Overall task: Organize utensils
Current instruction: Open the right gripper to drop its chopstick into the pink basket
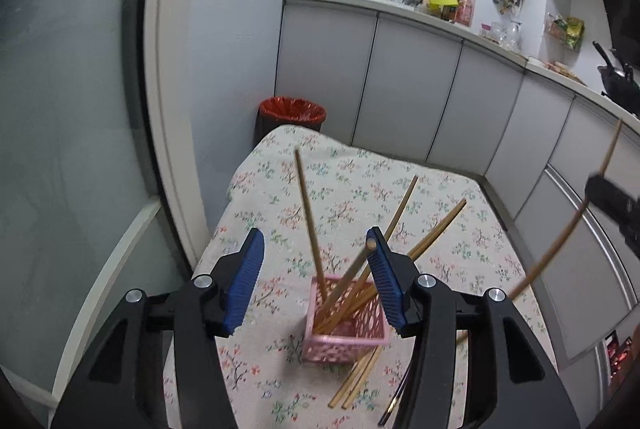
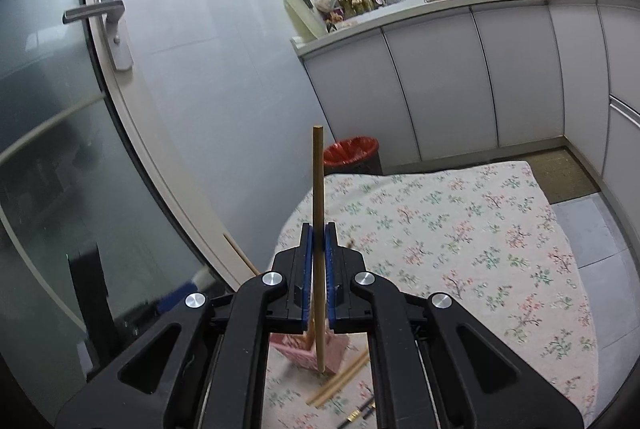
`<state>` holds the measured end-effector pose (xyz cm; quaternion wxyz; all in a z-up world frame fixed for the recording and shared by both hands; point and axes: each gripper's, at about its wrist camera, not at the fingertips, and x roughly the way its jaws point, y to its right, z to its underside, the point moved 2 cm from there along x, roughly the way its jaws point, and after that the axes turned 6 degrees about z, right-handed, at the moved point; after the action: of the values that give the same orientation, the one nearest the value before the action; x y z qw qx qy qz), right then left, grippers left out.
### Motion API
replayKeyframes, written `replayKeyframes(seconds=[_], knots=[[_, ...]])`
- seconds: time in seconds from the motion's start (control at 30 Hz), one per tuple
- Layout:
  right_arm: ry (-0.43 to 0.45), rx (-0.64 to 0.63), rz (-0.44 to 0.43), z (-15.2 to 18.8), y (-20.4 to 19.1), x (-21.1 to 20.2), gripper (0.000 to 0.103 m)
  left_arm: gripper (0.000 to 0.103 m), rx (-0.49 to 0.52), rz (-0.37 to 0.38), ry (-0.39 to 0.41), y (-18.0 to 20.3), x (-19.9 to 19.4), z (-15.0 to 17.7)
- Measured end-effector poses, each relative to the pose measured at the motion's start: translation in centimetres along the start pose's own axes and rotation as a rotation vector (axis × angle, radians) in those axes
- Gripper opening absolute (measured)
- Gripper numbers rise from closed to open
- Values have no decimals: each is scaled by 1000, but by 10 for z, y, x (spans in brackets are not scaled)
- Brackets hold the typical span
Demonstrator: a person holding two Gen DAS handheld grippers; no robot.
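With the left gripper (image 1: 316,261) open, the right gripper (image 2: 319,241), clamping a chopstick (image 2: 318,189), should lower it upright into the pink basket (image 1: 346,329).

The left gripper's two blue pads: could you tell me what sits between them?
In the left wrist view, the open left gripper frames the pink basket holding several chopsticks; one stick end sits right against the right-hand pad.

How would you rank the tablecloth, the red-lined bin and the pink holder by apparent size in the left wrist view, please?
1. Floral tablecloth, by far the largest.
2 and 3. Pink holder and red-lined bin look about alike; the holder sits much nearer the camera, so their order is unsure.
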<state>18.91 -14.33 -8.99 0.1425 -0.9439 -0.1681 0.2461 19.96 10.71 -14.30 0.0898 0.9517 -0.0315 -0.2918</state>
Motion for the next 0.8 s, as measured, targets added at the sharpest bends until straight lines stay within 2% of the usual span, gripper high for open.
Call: replayKeyframes(seconds=[0.1,0.27,0.47,0.53,0.63,0.67,0.8], knots=[[26,25,-14,0,-4,10,5,54,-12,-16,-44,-8,-2,5],[52,37,7,8,-9,31,5,57,-23,15,-81,-15,-7,13],[2,-14,46,24,-14,57,6,60,-11,33,-72,-14,-13,12],[-27,-15,50,29,-12,62,10,61,-13,35,-68,-14,-14,11],[-44,2,40,29,-9,61,25,61,-13,36,-67,-13,-14,10],[-44,8,35,28,-8,60,33,61,-14,37,-66,-13,-15,10],[-43,11,25,21,-3,46,39,61,-18,38,-66,-13,-17,9]])
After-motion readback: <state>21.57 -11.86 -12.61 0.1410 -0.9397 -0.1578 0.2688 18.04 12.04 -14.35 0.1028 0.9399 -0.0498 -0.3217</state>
